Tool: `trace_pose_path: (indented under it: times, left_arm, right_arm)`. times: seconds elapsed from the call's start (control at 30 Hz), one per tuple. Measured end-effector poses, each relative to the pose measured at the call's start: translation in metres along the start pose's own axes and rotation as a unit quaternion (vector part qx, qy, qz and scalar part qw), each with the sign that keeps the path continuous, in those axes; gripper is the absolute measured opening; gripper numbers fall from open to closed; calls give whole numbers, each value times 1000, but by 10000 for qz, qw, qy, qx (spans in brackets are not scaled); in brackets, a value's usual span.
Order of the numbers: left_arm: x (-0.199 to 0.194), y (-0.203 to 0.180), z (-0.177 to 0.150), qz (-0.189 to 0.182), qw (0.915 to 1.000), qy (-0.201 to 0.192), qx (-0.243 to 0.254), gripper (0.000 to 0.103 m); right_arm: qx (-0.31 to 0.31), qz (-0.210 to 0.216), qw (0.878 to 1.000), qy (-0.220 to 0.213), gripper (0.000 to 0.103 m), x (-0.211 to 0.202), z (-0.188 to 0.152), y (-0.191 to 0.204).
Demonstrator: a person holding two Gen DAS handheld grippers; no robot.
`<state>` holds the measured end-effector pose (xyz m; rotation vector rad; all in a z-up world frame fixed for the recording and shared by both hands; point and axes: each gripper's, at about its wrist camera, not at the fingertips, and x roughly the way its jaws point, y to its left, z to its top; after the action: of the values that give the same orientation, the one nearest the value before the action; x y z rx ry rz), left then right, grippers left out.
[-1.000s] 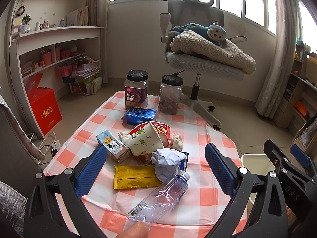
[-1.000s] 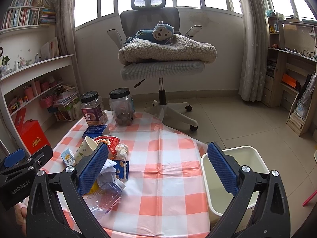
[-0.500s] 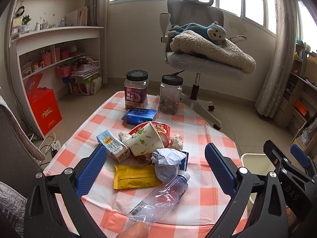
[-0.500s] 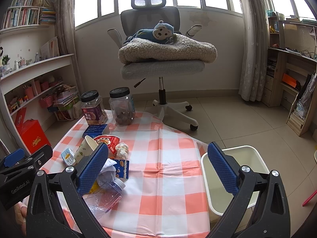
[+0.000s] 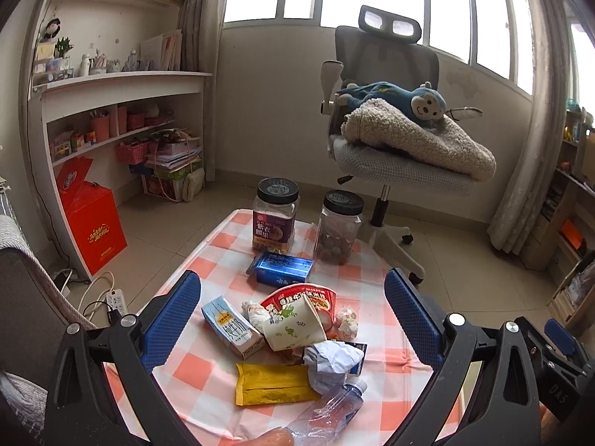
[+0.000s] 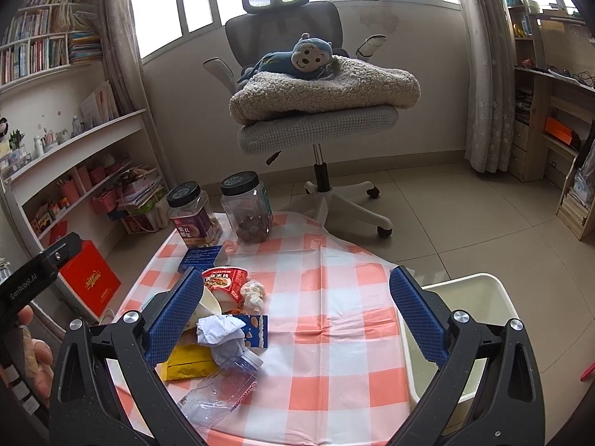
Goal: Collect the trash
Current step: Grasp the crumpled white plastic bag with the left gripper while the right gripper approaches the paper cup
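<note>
Both left tongs (image 5: 292, 308) and right tongs (image 6: 297, 304) gape wide, holding and touching nothing.

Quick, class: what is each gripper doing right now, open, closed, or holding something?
Left gripper: open, holding nothing.
Right gripper: open, holding nothing.

left wrist: above table's near edge, facing chair | right wrist: same, further right | shared: tablecloth (image 5: 223, 260) (image 6: 327, 260)

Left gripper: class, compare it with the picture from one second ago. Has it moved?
Yes. The left gripper has tipped upward and eased back: the two jars sit lower between its fingers, and more window shows.
</note>
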<state>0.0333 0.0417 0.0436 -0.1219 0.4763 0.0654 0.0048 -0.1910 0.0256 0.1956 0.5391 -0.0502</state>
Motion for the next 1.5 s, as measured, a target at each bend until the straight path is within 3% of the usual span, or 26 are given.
trace_pose_path:
  times: [0.07,0.13,0.2,0.27,0.33,0.37,0.4,0.5,0.63,0.67,0.73,0.77,0.8,0.93,1.07,1.23,1.3,1.5]
  left_arm:
    - [12,5,12,-247,9995,183,-103,96]
    - [48,5,5,-658,9920,1071,-103,96]
    - [94,-4,-24,-696,9700,2328,71,96]
    - [123,-4,-63,-532,9567,2854,-197,96]
    - [149,-6,-93,-487,9336,3500,-597,95]
    - [158,-8,-102,-638,9246,3655,-860,95]
    - [164,-10,-106,-699,9214,3687,-1014,95]
    - [174,-16,-108,-333,9292,3523,-1070,95]
    - [195,-21,-110,-403,9124,3786,-1501,94]
    - [201,-23,-112,-415,9090,3857,-1522,91]
    - [210,-28,-118,-514,9009,4040,-1499,69]
    - [211,-29,-120,-564,8986,4088,-1489,66]
    - [208,-29,-119,-649,8994,4064,-1473,53]
    - [182,-31,-97,-919,9175,3712,-1097,52]
    - [144,-19,-69,-1408,9295,3269,-967,52]
    - [105,12,-41,-1177,9590,2500,-635,52]
    - [99,26,-36,-1085,9632,2382,-603,52]
    - [102,59,-34,-928,9632,2411,-744,52]
  right_arm:
    - [-60,-7,9997,239,96,12,11,1]
    - [-68,-37,9991,424,96,25,10,-3]
    - [-84,-131,9981,596,96,39,5,-12]
    - [86,-306,9965,770,96,52,-6,-27]
    - [475,-361,9899,1284,96,69,-13,-42]
    - [697,-178,9865,1472,96,76,-12,-48]
    - [845,-83,9839,1575,96,81,-8,-53]
    - [878,-261,9818,1667,96,88,-9,-60]
    - [937,-277,9762,1934,96,102,-17,-62]
    - [973,-261,9737,2044,96,107,-19,-62]
    - [1094,-213,9667,2302,96,116,-26,-63]
    - [1161,-182,9630,2427,96,120,-31,-63]
    - [1215,-156,9596,2532,96,124,-34,-62]
    - [1269,-169,9560,2639,96,131,-40,-57]
    - [1185,-181,9563,2668,96,141,-43,-45]
    - [696,-179,9554,2863,96,172,-60,-9]
    - [408,-88,9546,2950,96,187,-68,9]
    - [-191,110,9490,3144,96,225,-89,47]
